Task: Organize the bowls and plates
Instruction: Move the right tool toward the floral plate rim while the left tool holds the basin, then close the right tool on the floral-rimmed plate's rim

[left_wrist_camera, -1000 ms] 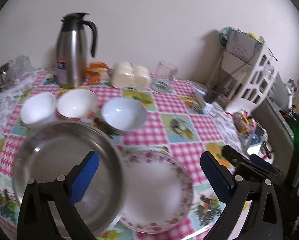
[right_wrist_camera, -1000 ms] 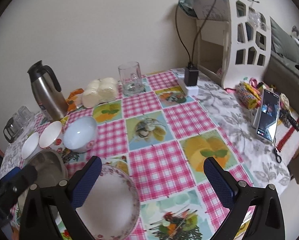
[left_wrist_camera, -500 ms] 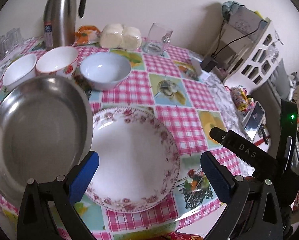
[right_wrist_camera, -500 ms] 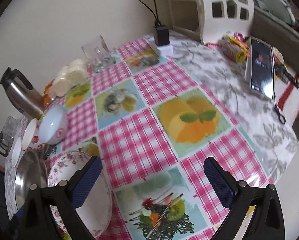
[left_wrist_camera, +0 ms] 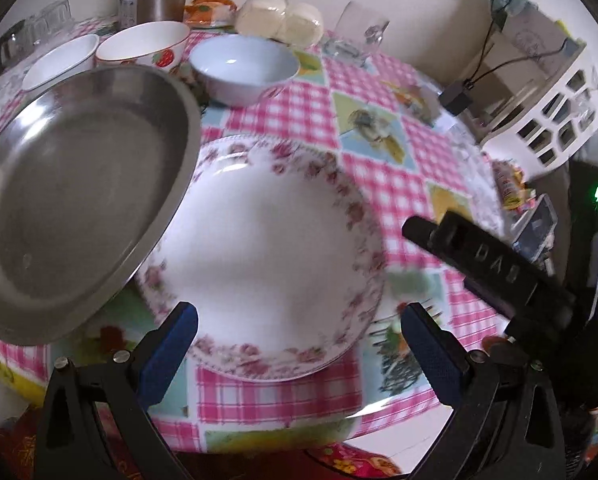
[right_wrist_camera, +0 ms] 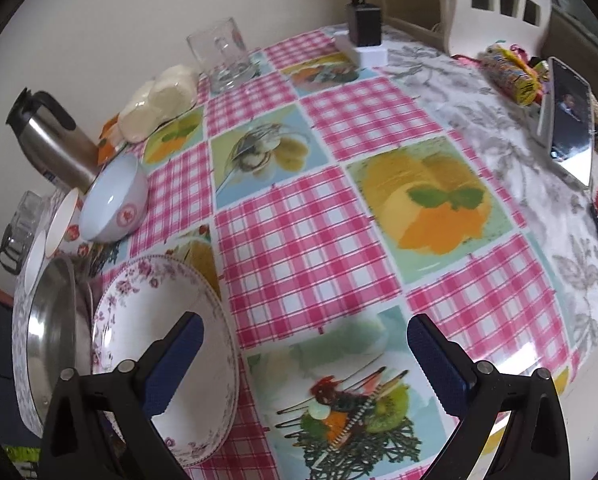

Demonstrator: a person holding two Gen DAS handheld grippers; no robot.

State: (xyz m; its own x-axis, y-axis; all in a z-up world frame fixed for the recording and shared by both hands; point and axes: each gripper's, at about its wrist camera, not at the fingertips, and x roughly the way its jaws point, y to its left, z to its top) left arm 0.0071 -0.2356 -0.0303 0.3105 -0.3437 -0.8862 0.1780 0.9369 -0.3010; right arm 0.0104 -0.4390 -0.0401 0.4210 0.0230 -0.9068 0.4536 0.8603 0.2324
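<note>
Pink checked cloth [right_wrist_camera: 299,248] covers the table, and the flowered plate [left_wrist_camera: 267,248] lies near its front edge — its left rim tucked under the steel pan [left_wrist_camera: 71,200]. Three bowls [left_wrist_camera: 245,66] sit behind them. Both tongs — left gripper [left_wrist_camera: 299,344] and right gripper [right_wrist_camera: 305,360] — hang wide apart, grasping nothing.

Pink-rose-rimmed white china plate [left_wrist_camera: 267,248]; plain grey steel round tray [left_wrist_camera: 75,208]; pale-blue bowl [left_wrist_camera: 245,68]; pink-checked, fruit-pictured tablecloth [right_wrist_camera: 307,240].
</note>
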